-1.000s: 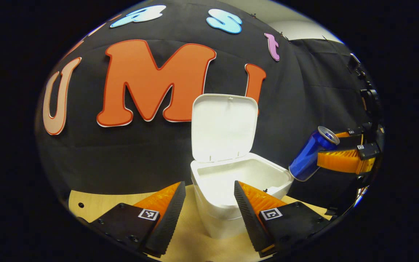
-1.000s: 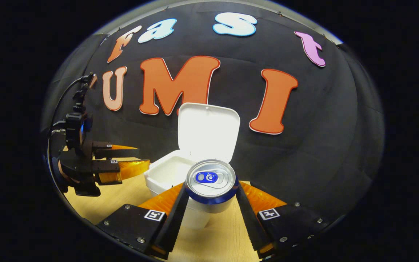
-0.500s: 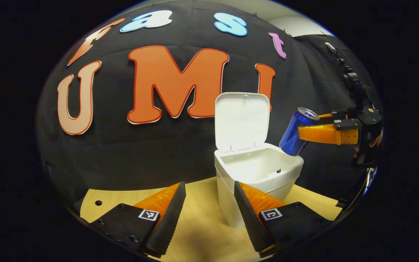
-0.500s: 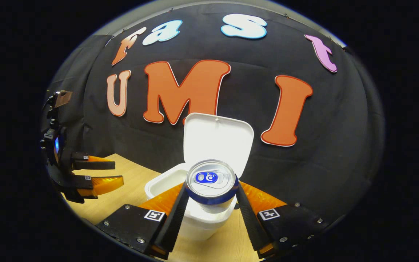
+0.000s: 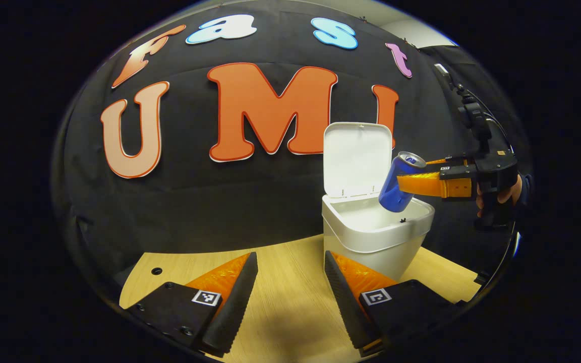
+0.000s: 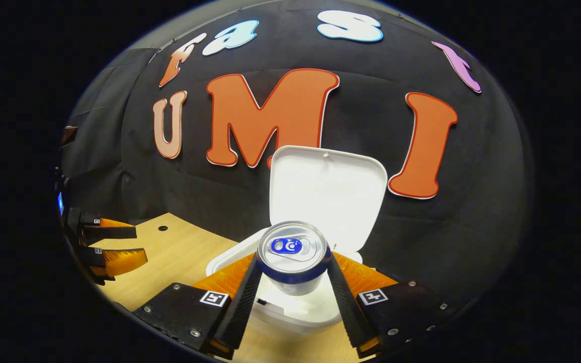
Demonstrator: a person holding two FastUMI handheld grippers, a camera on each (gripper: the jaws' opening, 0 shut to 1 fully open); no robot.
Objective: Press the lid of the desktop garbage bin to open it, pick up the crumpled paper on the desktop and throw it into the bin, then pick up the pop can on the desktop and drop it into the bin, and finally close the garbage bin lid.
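Table (image 5: pixel 290 282): light wood, in front of a black cloth wall.
Bin (image 5: pixel 376 237): white, on the table, lid (image 5: pixel 356 159) standing upright.
Right gripper (image 6: pixel 290 275): fingers clamped on the blue pop can (image 6: pixel 293 254), tilted above the bin's mouth.
Left gripper (image 5: pixel 290 287): fingers spread apart, holding nothing, above the table beside the bin.

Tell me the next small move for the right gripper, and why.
Probably open the right gripper and let the can drop. Both fingers clamp the can, and in the left gripper view it hangs tilted over the bin mouth, its lower end about at the rim, with the lid standing open behind. The left gripper waits open, away from the bin.
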